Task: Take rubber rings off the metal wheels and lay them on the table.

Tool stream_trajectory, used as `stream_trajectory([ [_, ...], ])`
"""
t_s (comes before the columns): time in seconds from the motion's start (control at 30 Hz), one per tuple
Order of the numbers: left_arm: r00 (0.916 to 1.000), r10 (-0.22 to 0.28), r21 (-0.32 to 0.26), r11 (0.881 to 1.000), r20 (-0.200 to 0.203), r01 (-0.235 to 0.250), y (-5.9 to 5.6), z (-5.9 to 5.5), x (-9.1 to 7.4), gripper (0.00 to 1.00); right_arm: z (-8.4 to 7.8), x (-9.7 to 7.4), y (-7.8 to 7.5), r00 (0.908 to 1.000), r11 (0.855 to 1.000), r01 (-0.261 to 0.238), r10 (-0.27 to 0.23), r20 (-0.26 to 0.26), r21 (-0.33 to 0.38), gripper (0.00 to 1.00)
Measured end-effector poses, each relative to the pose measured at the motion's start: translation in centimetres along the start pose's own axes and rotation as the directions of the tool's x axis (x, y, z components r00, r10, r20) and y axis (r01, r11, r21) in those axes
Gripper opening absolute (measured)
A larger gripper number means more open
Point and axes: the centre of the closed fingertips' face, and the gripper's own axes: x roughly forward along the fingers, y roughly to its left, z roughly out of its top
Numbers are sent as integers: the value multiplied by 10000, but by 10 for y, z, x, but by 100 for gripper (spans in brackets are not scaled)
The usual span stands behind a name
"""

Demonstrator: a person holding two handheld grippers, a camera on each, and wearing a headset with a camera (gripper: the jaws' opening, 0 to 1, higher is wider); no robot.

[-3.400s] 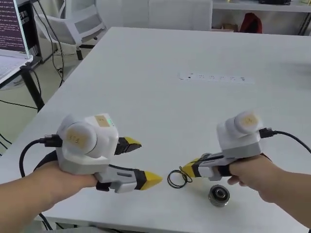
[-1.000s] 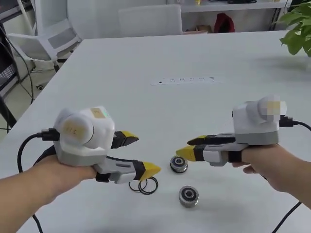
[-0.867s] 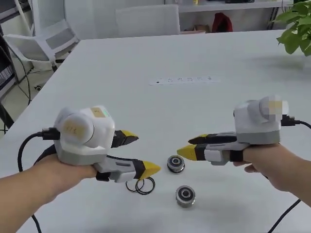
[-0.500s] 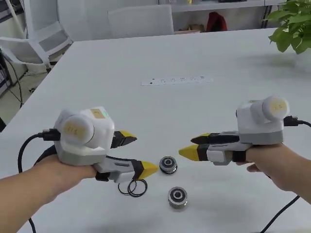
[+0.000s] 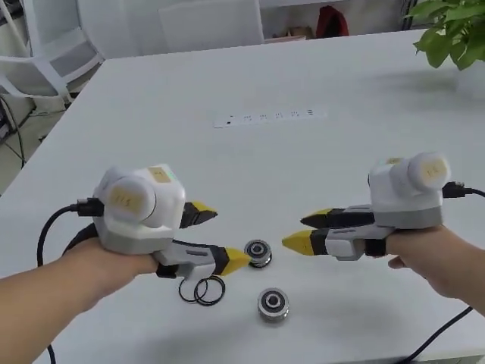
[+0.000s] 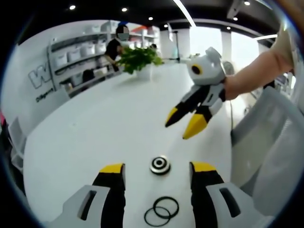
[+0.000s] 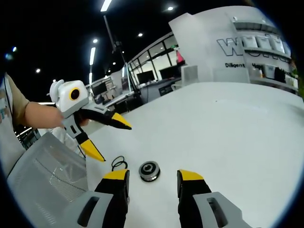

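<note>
Currently the left gripper (image 5: 227, 236) and right gripper (image 5: 295, 231) hold their jaws wide apart, empty. Two rubber rings (image 5: 201, 290) lie on the table (image 5: 265, 167), lower centre. I'd brace the metal wheel (image 5: 258, 252) between the grippers before pinching any ring's edge.

We see bright, even overhead light in the head view. The white table (image 5: 326, 174) reads low-contrast and is close to washed out at the far end. Shadows are soft and short, with faint patches under the left gripper (image 5: 229, 236), the right gripper (image 5: 295, 231) and the near metal wheel (image 5: 273, 302). No hard glare, centre is sharp, and the thin rubber rings (image 5: 201, 290) resolve fine.

Both gripper views have heavy fisheye, with lines bowing toward the edges. Ceiling spots (image 6: 124, 9) and strip lights (image 7: 92, 56) are the visible sources. The windows (image 6: 244, 50) are blown to white. The ceiling looks dark.
</note>
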Motion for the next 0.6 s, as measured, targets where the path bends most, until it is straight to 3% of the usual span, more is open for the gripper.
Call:
stream_trajectory([
  [0.6,9995,-274,-371,9989,-125,269,4,-14,14,52,-22,26,-6,9972,9986,-338,309,-674,-415,35],
])
